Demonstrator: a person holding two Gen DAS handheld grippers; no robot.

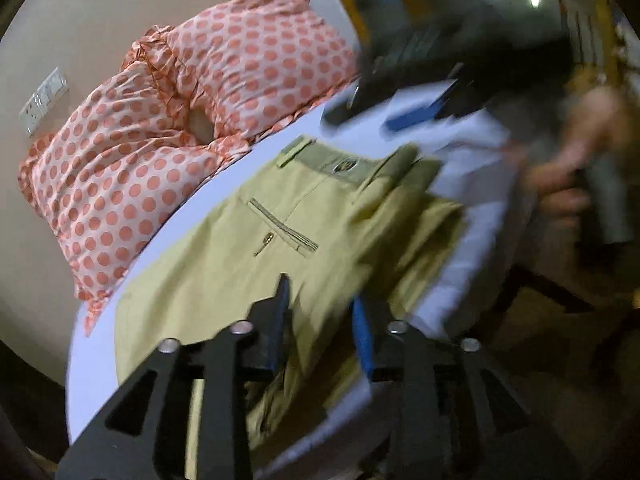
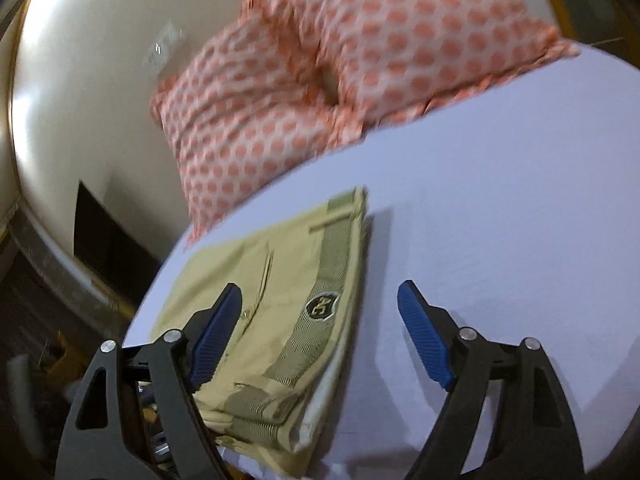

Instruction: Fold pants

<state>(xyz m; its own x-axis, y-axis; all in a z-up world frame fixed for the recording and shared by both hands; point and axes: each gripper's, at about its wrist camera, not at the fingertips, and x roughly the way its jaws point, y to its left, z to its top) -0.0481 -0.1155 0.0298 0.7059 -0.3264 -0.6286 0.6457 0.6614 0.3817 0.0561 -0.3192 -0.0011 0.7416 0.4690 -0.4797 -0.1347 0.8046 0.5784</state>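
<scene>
**Khaki pants nearly folded on the bed, one gripper pinching, the other spread wide**

The folded khaki-green cotton pants (image 2: 276, 312) lie on the white-sheeted bed (image 2: 500, 240), just below the two salmon polka-dot frilled pillows (image 2: 320, 92), with the olive waistband and its dark round badge (image 2: 322, 305) turned up. The layers look stacked and square, so I'd judge the fold mostly done.

The left gripper (image 1: 322, 316) has its fingers (image 1: 280, 320) drawn close together with khaki cloth running up between them; it seems to have hold of a fold of the pants near the leg end, probably to lay or tidy that layer. Blur makes the contact hard to confirm.

The right gripper (image 2: 320, 332) stands with fingers (image 2: 424, 340) spread wide and nothing between them, poised over the waistband edge nearest the camera.

The left view alone shows the welt back pocket (image 1: 282, 224) and a blurred hand (image 1: 568, 168) on the far side of the pants. The right view alone shows the neat stacked edges of the fold.
</scene>
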